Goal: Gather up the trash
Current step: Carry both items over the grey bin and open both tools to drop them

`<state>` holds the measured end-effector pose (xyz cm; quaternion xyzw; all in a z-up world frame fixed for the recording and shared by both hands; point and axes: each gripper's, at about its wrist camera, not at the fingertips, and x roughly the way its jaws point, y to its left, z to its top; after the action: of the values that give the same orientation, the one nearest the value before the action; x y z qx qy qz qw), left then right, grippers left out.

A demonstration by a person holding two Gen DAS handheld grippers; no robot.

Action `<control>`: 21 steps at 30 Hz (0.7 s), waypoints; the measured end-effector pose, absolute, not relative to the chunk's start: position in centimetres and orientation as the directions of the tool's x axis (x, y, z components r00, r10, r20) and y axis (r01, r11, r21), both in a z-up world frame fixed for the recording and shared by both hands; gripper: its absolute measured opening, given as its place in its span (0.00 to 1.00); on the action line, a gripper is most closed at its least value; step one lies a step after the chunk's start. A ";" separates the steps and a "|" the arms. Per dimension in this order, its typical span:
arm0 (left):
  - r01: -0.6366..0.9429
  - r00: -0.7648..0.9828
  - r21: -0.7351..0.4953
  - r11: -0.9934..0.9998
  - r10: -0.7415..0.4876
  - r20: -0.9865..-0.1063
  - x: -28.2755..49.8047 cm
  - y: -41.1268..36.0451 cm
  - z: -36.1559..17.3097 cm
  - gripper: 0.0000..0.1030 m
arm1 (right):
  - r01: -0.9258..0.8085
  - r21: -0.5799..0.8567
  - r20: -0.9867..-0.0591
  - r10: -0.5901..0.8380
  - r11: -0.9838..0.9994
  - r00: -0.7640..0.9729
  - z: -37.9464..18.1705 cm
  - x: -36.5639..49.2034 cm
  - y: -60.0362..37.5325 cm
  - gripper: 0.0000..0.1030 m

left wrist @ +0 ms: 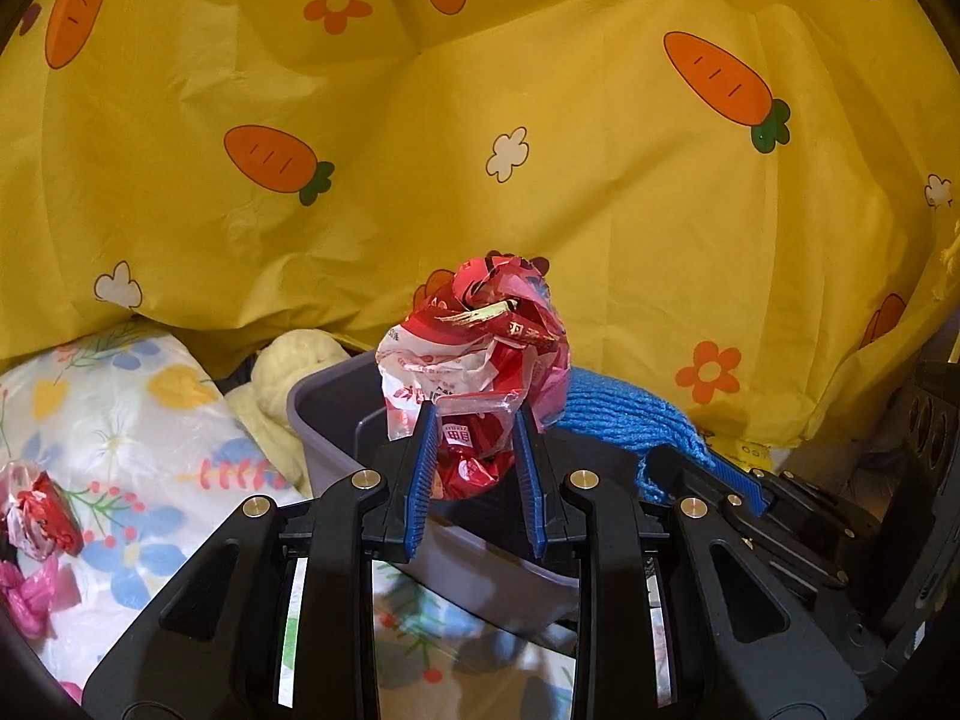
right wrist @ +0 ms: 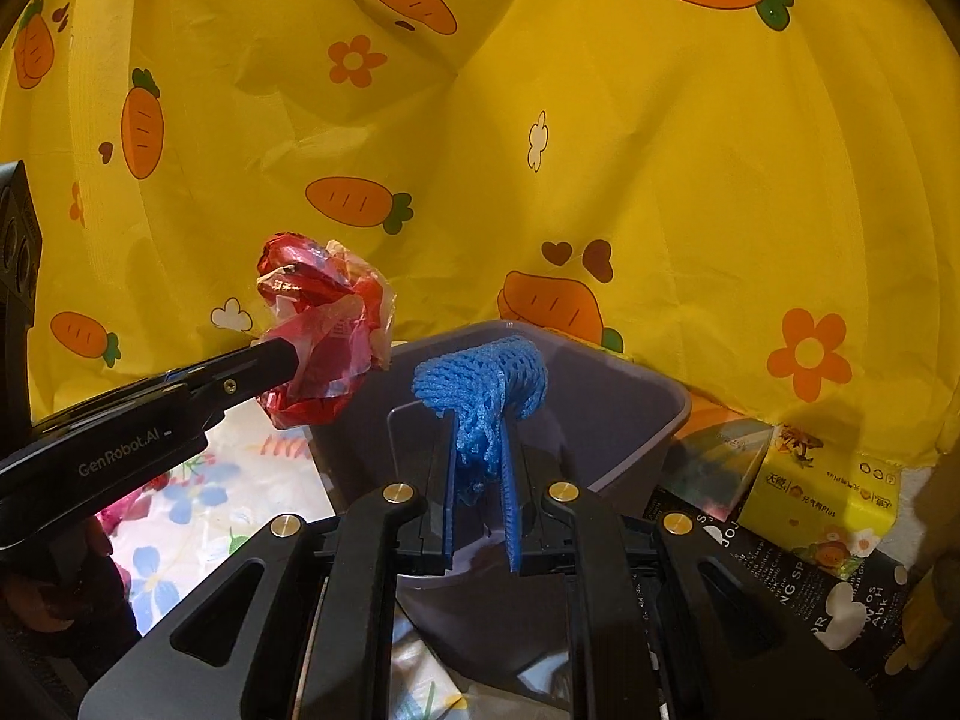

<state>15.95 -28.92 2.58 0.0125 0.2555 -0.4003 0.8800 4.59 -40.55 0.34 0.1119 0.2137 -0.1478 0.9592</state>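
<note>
A grey plastic bin point(right wrist: 630, 414) stands against a yellow cloth point(left wrist: 540, 150) printed with carrots and flowers. Both views look into the bin only from behind the fingers, and what it holds cannot be made out.

The left hand-held gripper point(left wrist: 474, 420) is clamped on a crumpled red and white plastic wrapper point(left wrist: 480, 348), which it holds in the air above the bin's near rim; in the right wrist view this wrapper sits just left of the bin's left edge. The wrapper carries red and white printed characters, too creased to read. The right hand-held gripper point(right wrist: 478, 426) pinches a piece of blue foam netting point(right wrist: 486, 384) with its jaws narrow, and the netting's top folds over the fingertips above the bin's opening.

The side of the left hand-held gripper bears the words "GenRobot.AI". To the right of the bin lie a yellow tissue pack point(right wrist: 828, 492) with Chinese characters and "Plus", and a black printed sheet point(right wrist: 780, 576) with white lettering that is only partly legible.

Left of the bin, on a floral plastic sheet point(left wrist: 138, 420), lie another crumpled red wrapper point(left wrist: 45, 516) and a pink plastic scrap point(left wrist: 30, 594). A pale yellow plush thing point(left wrist: 288, 372) rests against the bin's left side.
</note>
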 end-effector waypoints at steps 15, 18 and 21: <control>0.683 0.489 -0.317 0.658 -0.735 -0.470 18.4 -29.3 0.8 0.71 | 0.334 0.158 -0.465 -0.228 0.929 0.855 -0.9 6.4 -41.0 0.42; 0.636 0.552 -0.311 0.706 -0.698 -0.456 18.3 -27.7 1.2 0.82 | 0.337 0.164 -0.471 -0.227 0.927 0.852 -1.1 6.6 -41.1 0.50; 0.607 0.596 -0.301 0.736 -0.672 -0.440 17.8 -26.1 1.7 0.86 | 0.342 0.166 -0.474 -0.229 0.925 0.850 -1.3 6.6 -41.1 0.56</control>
<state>17.85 -26.12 1.75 -0.0599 0.2712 -0.3586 0.8912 6.61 -41.10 -1.26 0.1230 0.2294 -0.1494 0.9539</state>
